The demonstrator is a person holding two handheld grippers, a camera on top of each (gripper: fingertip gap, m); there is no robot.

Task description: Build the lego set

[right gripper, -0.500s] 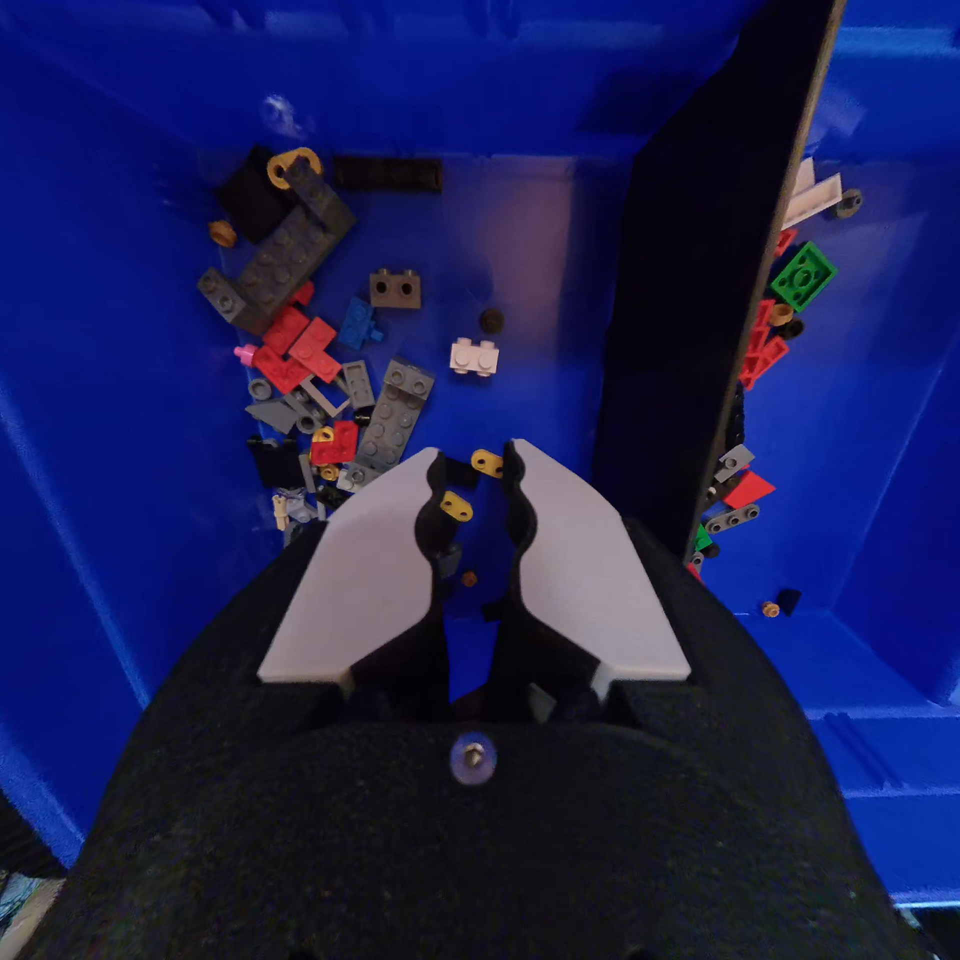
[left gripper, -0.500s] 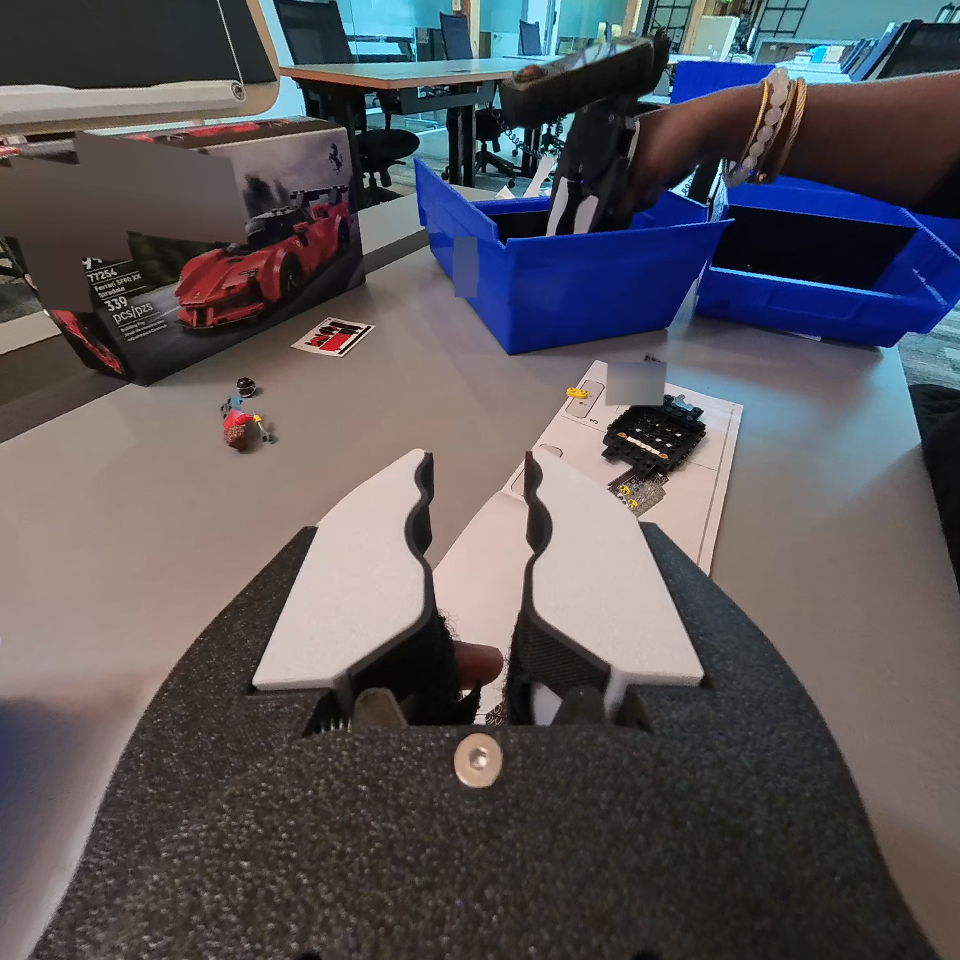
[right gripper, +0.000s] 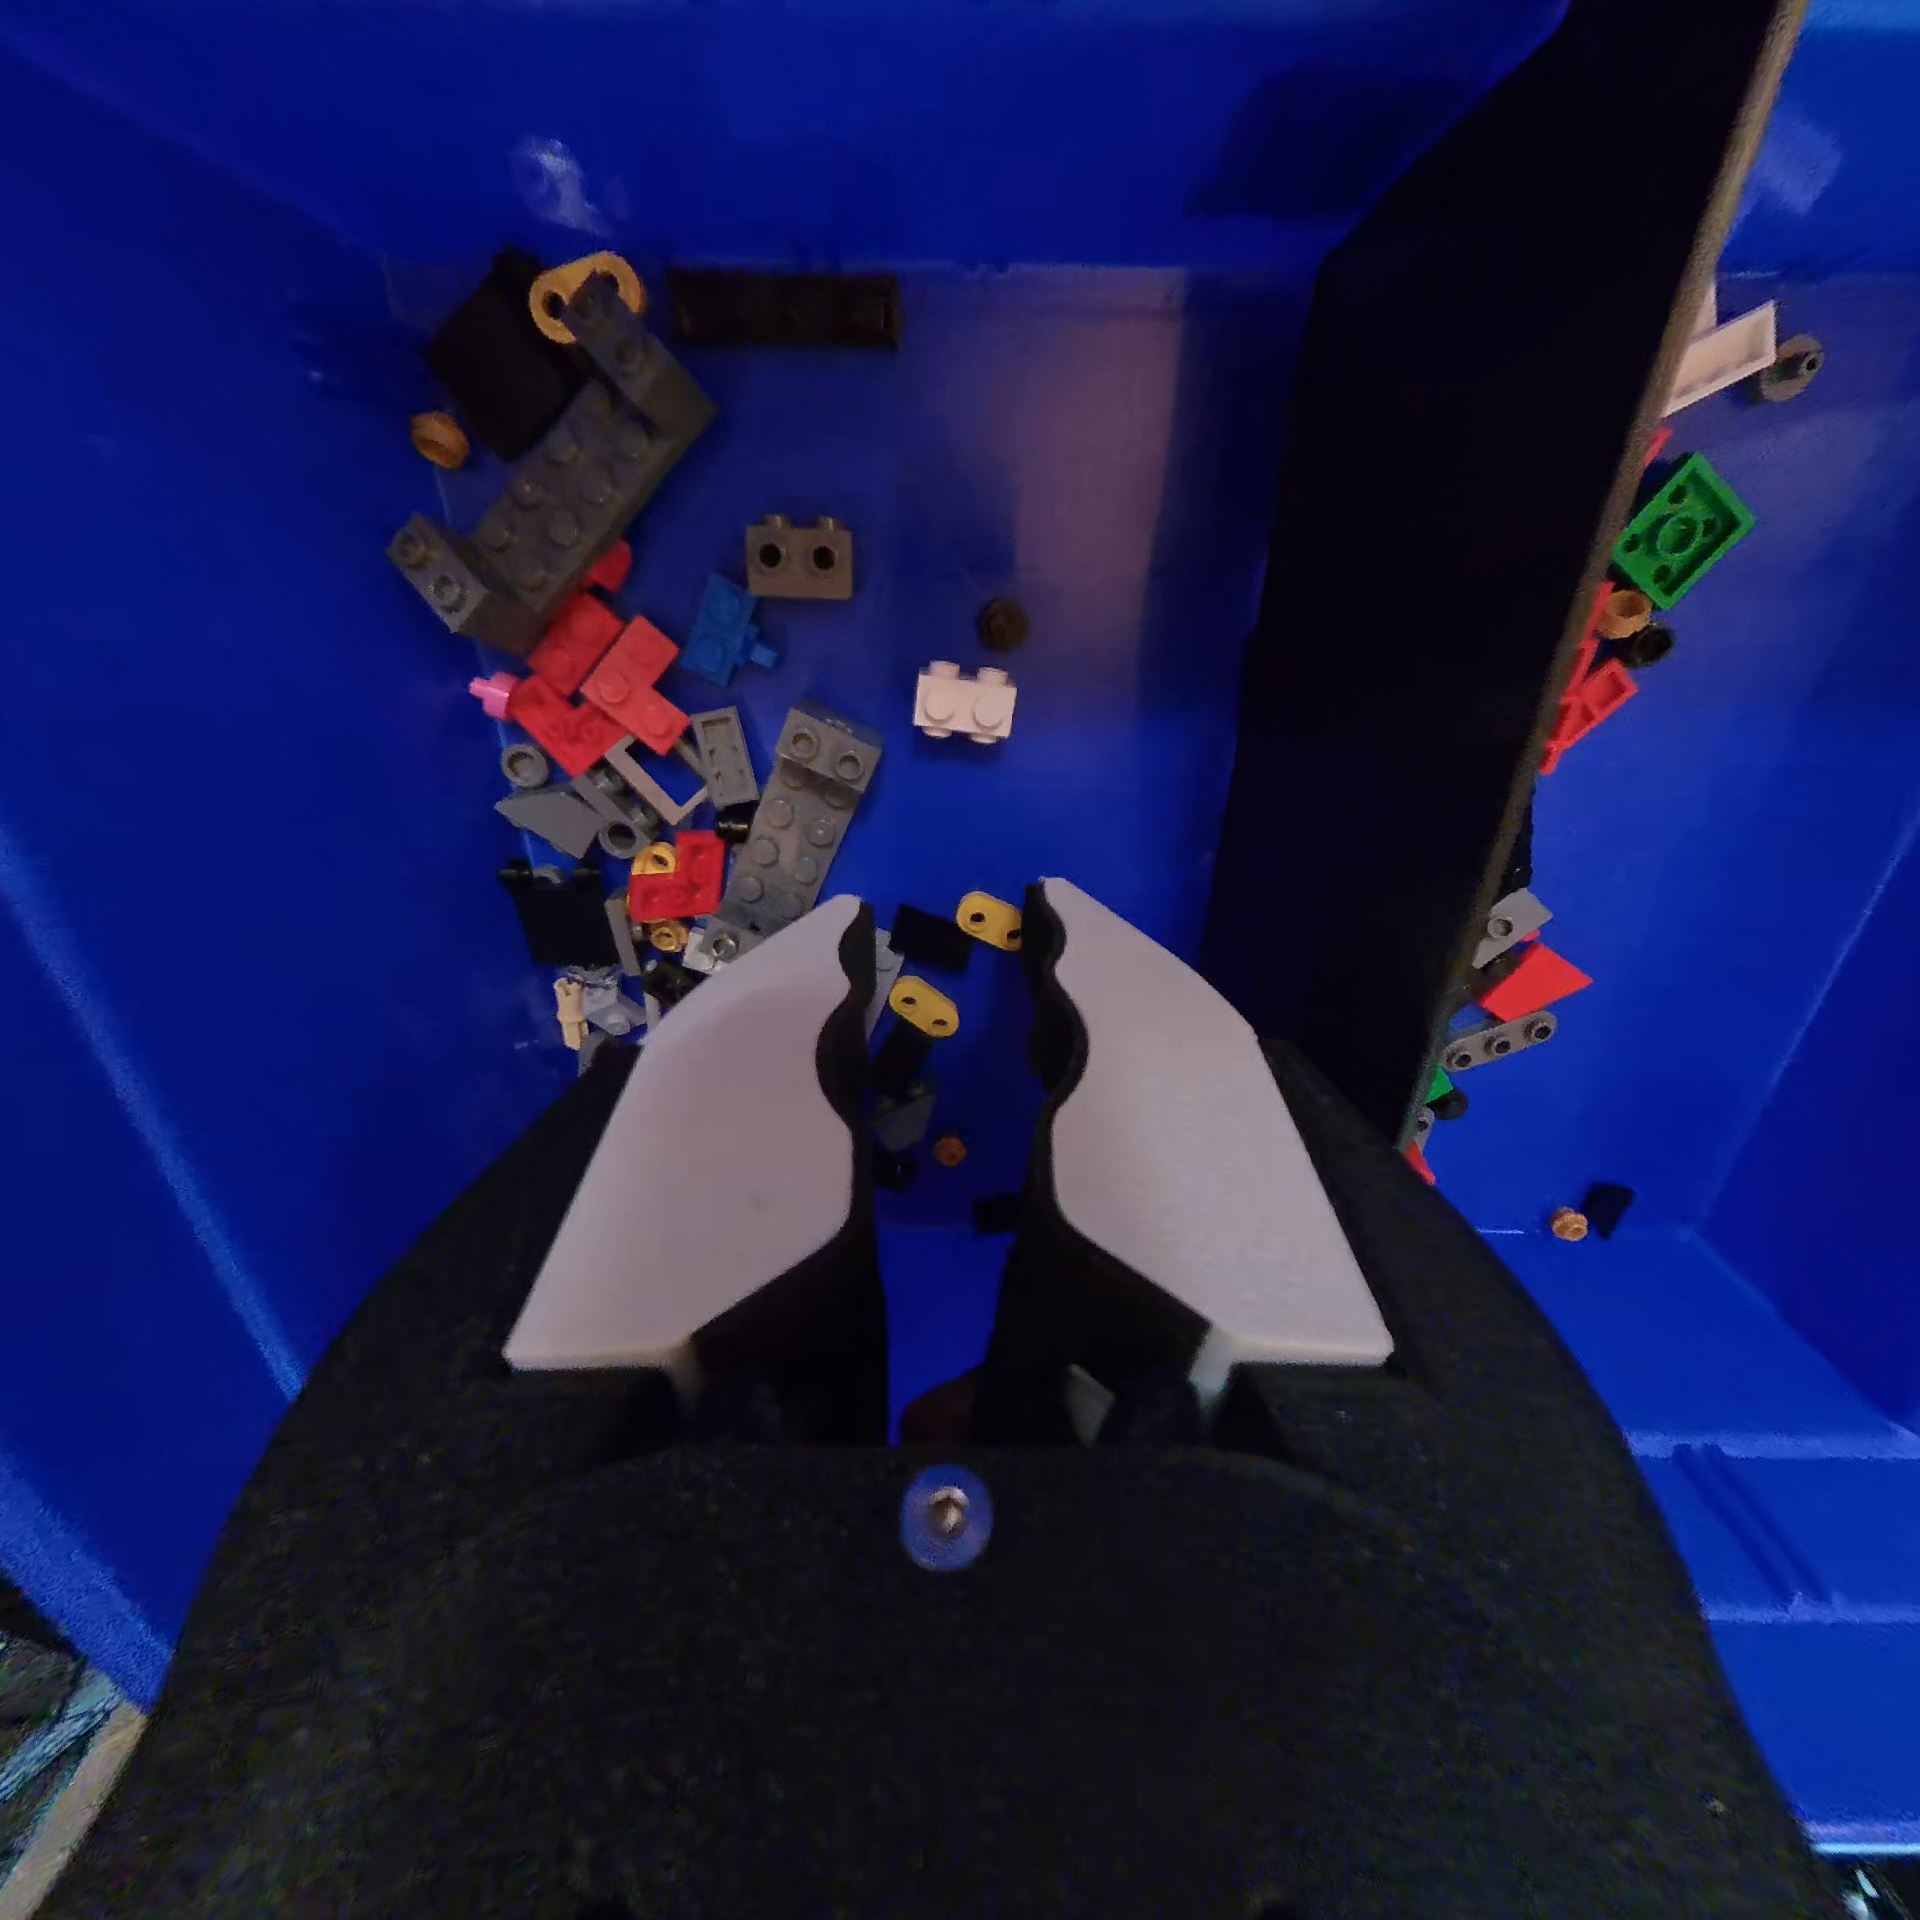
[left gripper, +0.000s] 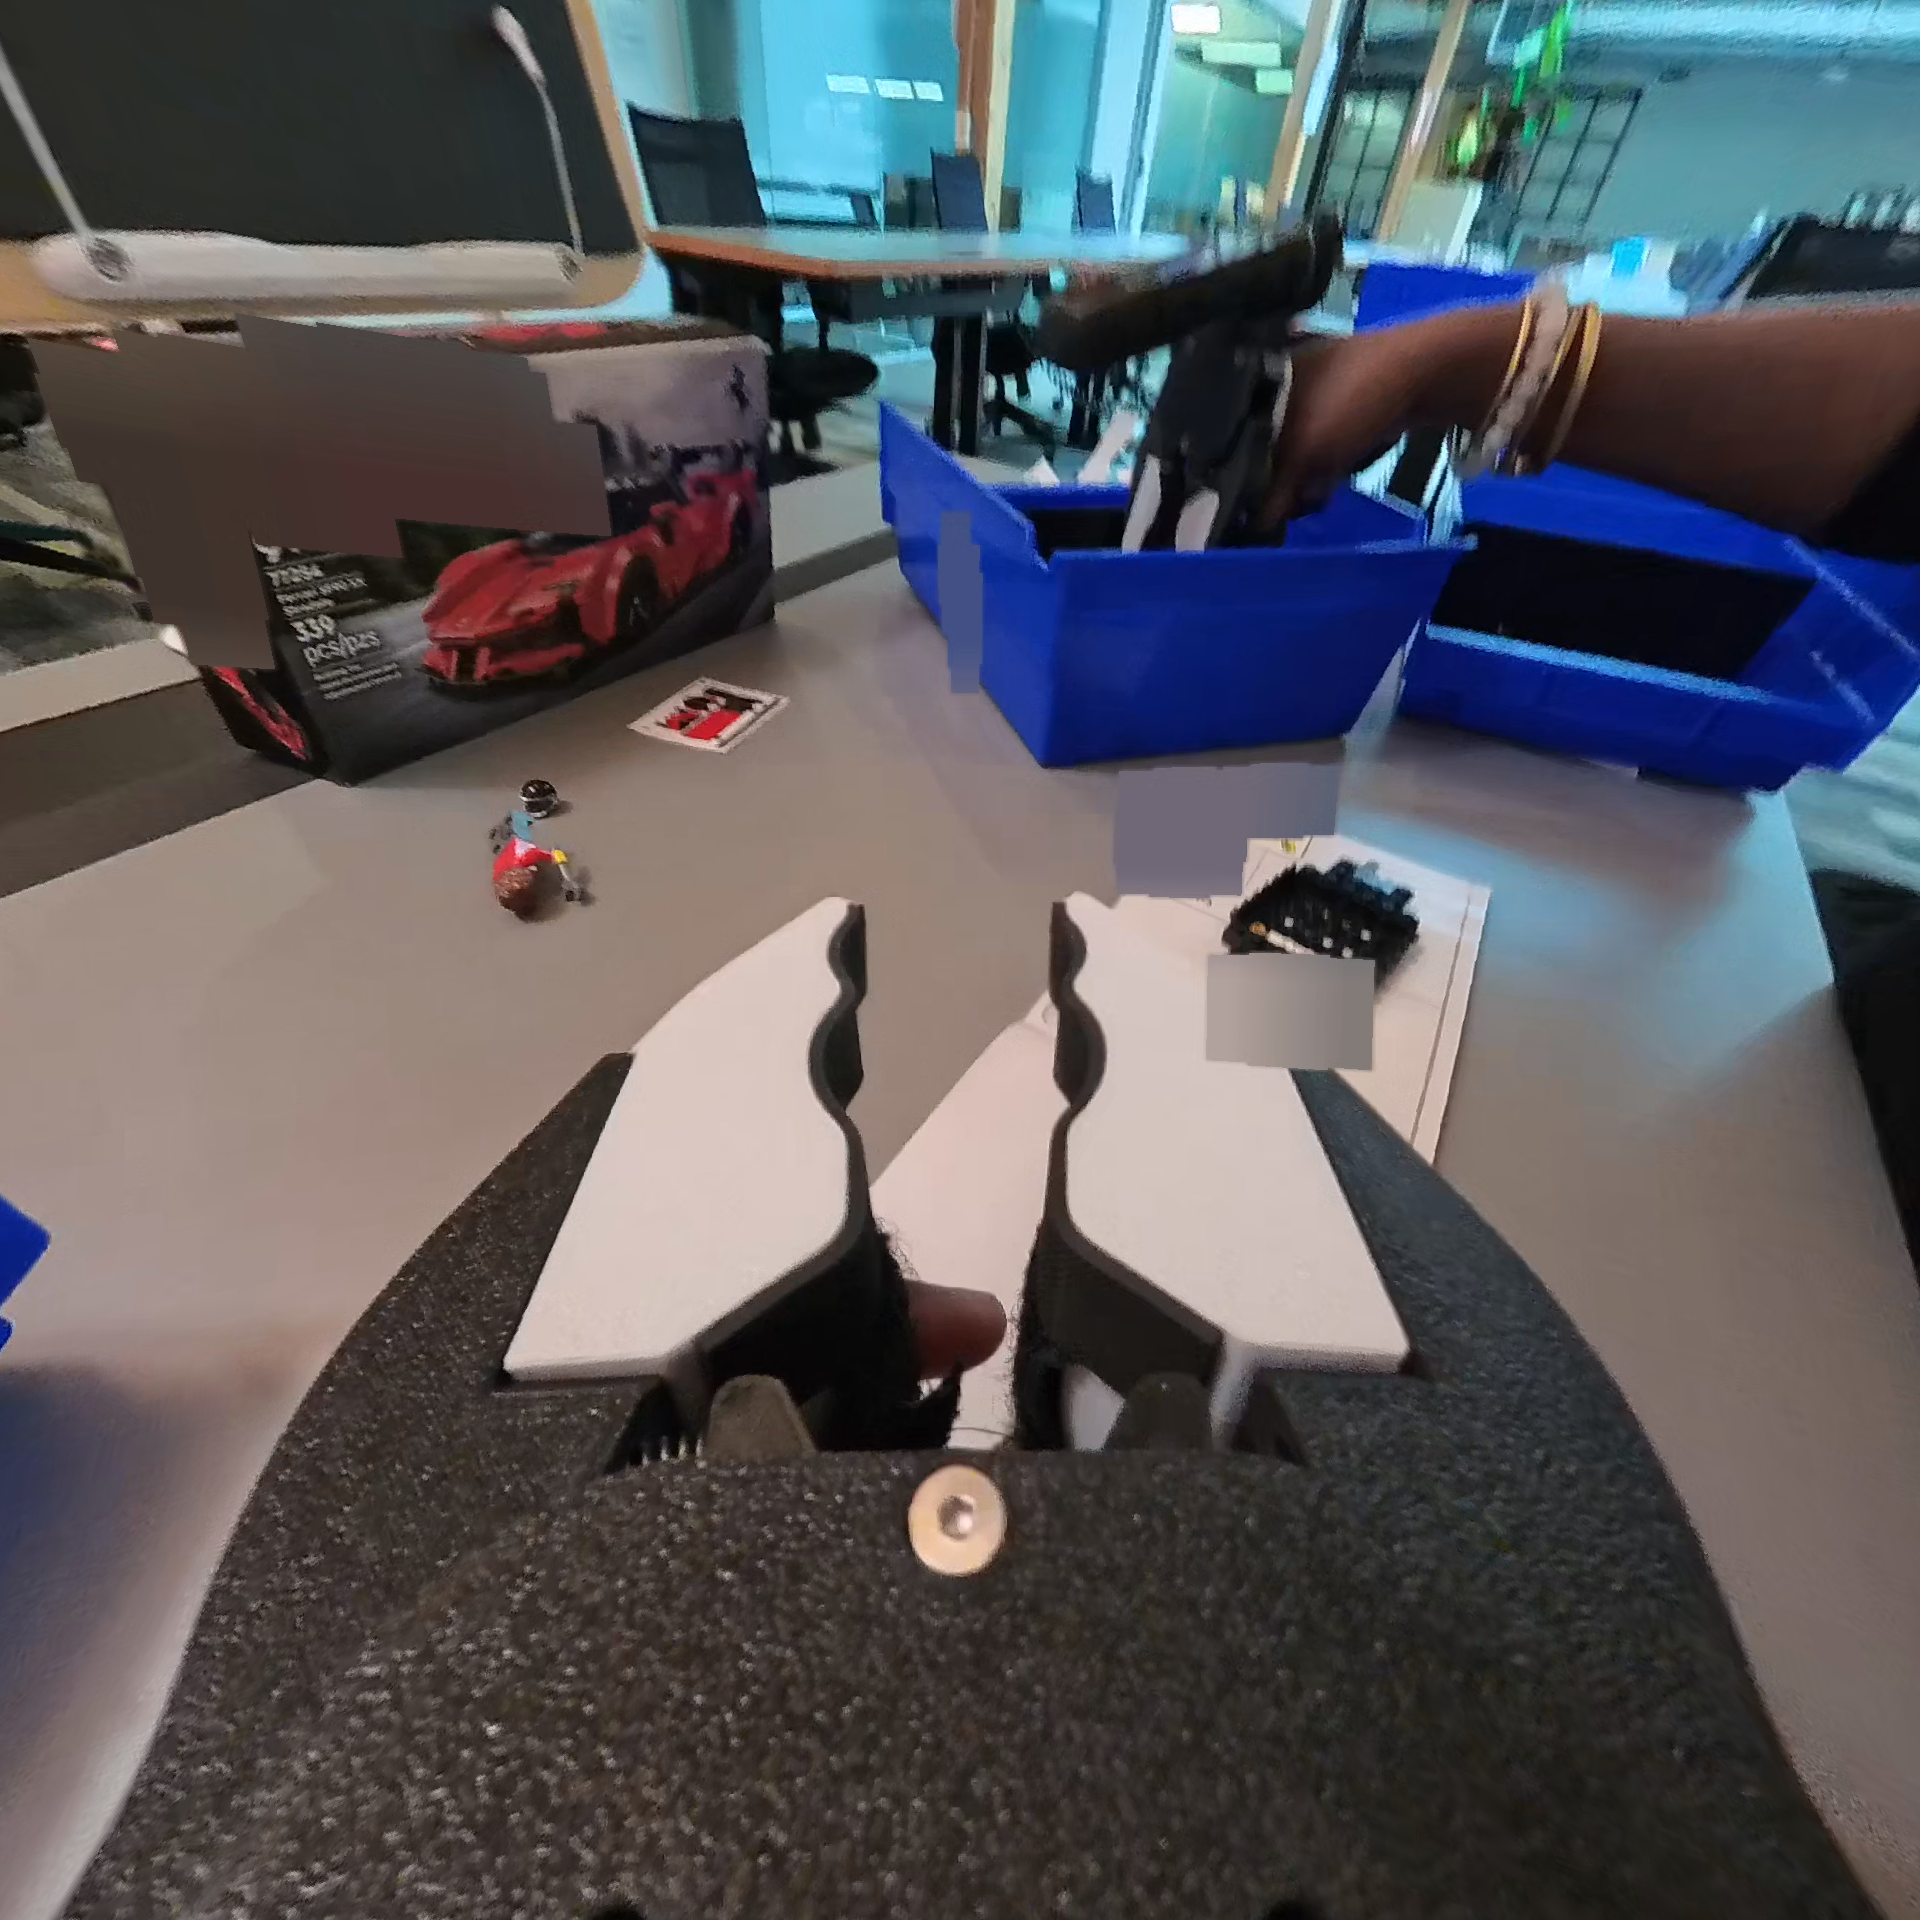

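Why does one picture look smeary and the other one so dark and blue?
Left wrist view: the arm with bracelets and the far room are streaked with motion blur, while the grey table stays fairly sharp and evenly lit. Right wrist view: deep inside the blue bin the light is dim, with only a pale sheen on the back wall; straight bin walls bend from the wide lens.

Grey table [left gripper: 312,1039], office chairs [left gripper: 707,166], glass walls [left gripper: 862,94]

Printed writing and numerals were seen on the front of a toy car box [left gripper: 499,582] standing near the far left edge of the desk [left gripper: 260,1039], beside a red car picture. A small printed sticker sheet [left gripper: 709,714] lay just before it; its marks were too blurred to be read.
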